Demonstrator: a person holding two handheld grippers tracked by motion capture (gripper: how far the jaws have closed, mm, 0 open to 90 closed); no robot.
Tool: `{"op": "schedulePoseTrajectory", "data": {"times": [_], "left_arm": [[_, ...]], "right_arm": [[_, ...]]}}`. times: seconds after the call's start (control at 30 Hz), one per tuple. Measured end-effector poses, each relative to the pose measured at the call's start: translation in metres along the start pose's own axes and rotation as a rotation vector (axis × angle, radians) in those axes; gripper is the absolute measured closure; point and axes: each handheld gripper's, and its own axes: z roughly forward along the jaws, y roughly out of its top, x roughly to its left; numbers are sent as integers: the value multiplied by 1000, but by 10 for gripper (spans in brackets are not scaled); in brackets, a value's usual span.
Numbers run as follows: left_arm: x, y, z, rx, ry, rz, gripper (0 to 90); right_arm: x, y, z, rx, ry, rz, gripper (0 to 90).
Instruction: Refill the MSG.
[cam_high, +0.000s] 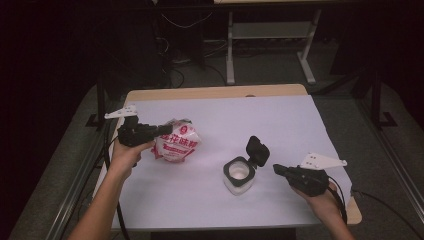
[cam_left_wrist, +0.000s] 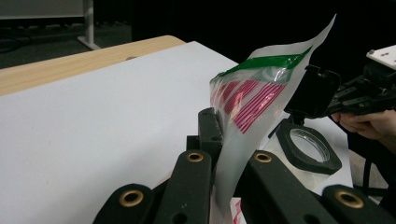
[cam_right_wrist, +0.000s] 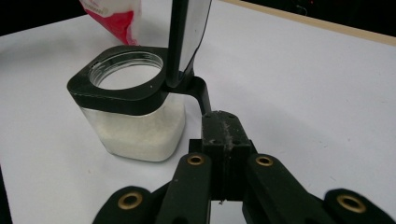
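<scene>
A red-and-white plastic bag (cam_high: 177, 142) with a green top strip (cam_left_wrist: 275, 65) stands at the left of the white table cover (cam_high: 280, 120). My left gripper (cam_high: 165, 130) is shut on the bag's edge (cam_left_wrist: 247, 102), the film pinched between its jaws (cam_left_wrist: 217, 126). A clear square jar (cam_high: 239, 175) half full of white grains (cam_right_wrist: 135, 126) sits at centre right, its black flip lid (cam_high: 257, 150) upright (cam_right_wrist: 187, 32). My right gripper (cam_high: 276, 169) is shut, its tip (cam_right_wrist: 224, 121) against a thin black arm at the lid's hinge; whether it pinches that arm I cannot tell.
The wooden table edge (cam_high: 215, 92) shows along the far side. Beyond it stand white desk legs (cam_high: 230, 50) and cables on the dark floor. A cable trails from each gripper off the table's near corners.
</scene>
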Motion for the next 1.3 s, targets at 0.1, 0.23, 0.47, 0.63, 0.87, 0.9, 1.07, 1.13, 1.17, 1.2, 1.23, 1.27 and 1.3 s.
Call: {"op": "schedulePoseTrajectory", "data": {"times": [0.1, 0.23, 0.47, 0.63, 0.87, 0.9, 1.07, 1.13, 1.17, 1.2, 1.23, 1.27, 1.3], "left_arm": [[3, -5, -7, 0, 17, -10, 897], [5, -10, -12, 12, 33, -24, 898], [10, -26, -26, 20, 63, -45, 897], [14, -43, -39, 25, 101, -65, 897], [21, -66, -52, 46, 138, -82, 897], [21, -68, -53, 51, 139, -81, 897], [15, -71, -54, 39, 113, -80, 889], [12, -73, -55, 14, 82, -89, 872], [11, -74, -56, 5, 68, -97, 863], [10, -75, -57, 4, 57, -97, 853], [9, -75, -58, 1, 45, -99, 841], [8, -75, -59, -1, 34, -100, 831], [8, -75, -59, -1, 34, -100, 821]], "right_arm": [[-2, 0, 2, 9, -8, 5, 900], [-4, 1, 4, 14, -12, 10, 900], [-6, -1, 7, 34, -19, 10, 900], [-6, -1, 8, 39, -23, 11, 900], [-6, -1, 12, 50, -27, 7, 900], [-6, -1, 12, 50, -27, 7, 900], [-4, -2, 13, 60, -28, 8, 900], [-5, -2, 14, 59, -26, 5, 900], [-6, -2, 13, 59, -27, 5, 900], [-6, -2, 13, 59, -27, 7, 900], [-6, -2, 13, 59, -28, 9, 900], [-6, -2, 13, 58, -30, 10, 900], [-6, -2, 13, 58, -30, 10, 900]]}}
